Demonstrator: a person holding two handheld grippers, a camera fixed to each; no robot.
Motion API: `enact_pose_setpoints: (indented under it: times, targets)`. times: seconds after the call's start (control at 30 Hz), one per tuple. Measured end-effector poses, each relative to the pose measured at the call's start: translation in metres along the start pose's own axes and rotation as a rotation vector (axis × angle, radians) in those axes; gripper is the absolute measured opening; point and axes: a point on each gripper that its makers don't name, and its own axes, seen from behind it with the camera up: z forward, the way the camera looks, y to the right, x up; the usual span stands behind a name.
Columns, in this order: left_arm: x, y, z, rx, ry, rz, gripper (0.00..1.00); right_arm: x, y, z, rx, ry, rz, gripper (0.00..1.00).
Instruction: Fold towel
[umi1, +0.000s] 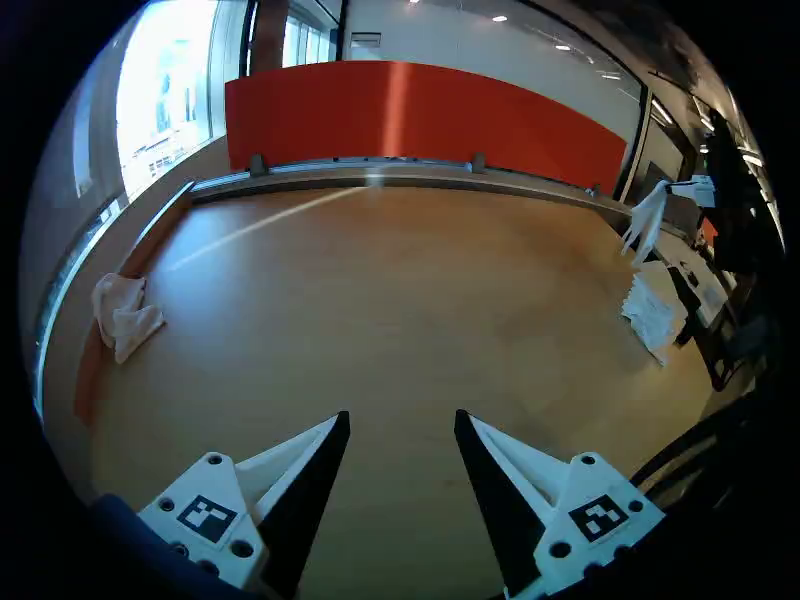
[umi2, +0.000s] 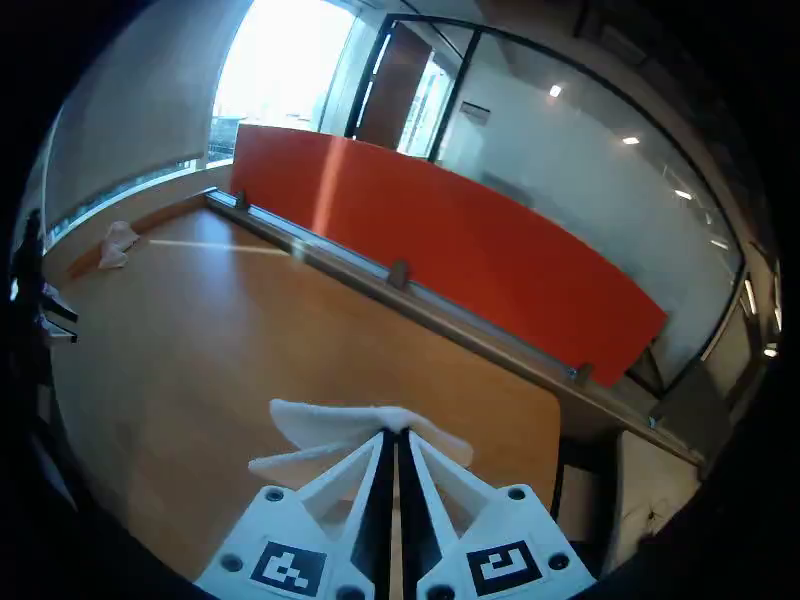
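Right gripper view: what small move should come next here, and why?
Probably carry the white towel, pinched in the shut right gripper, over the bare middle of the wooden table and lower it flat. It is bunched, not spread, and the left gripper hovers open over the table holding nothing, free to take a corner.

No words, numbers or brands can be read; the left hand-held gripper (umi1: 400, 415) bears only coded square markers (umi1: 207, 518).

Left gripper (umi1: 401, 414) jaws apart, crumpled towel (umi1: 122, 315) far left
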Motion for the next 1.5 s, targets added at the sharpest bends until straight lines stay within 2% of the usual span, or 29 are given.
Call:
enact_pose_setpoints:
  times: [0.2, 0.6, 0.8, 1.1, 1.3, 1.5]
  targets:
    - [0.001, 0.01, 0.002, -0.009, -0.003, 0.014, 0.77, -0.022, 0.021, -0.006, -0.023, -0.029, 0.013, 0.02]
    - [0.001, 0.02, 0.002, -0.024, -0.007, 0.032, 0.77, -0.06, 0.031, -0.029, -0.055, -0.064, 0.039, 0.02]
    - [-0.002, 0.021, 0.0, -0.029, -0.01, 0.04, 0.77, -0.098, 0.033, -0.046, -0.085, -0.114, 0.063, 0.02]
    - [-0.008, 0.024, -0.002, -0.038, -0.018, 0.054, 0.77, -0.171, 0.028, -0.068, -0.127, -0.202, 0.135, 0.02]
    - [-0.01, 0.027, -0.004, -0.041, -0.022, 0.064, 0.77, -0.218, 0.028, -0.075, -0.158, -0.257, 0.211, 0.02]
    - [-0.011, 0.028, -0.005, -0.04, -0.026, 0.074, 0.77, -0.252, 0.031, -0.075, -0.178, -0.298, 0.271, 0.02]
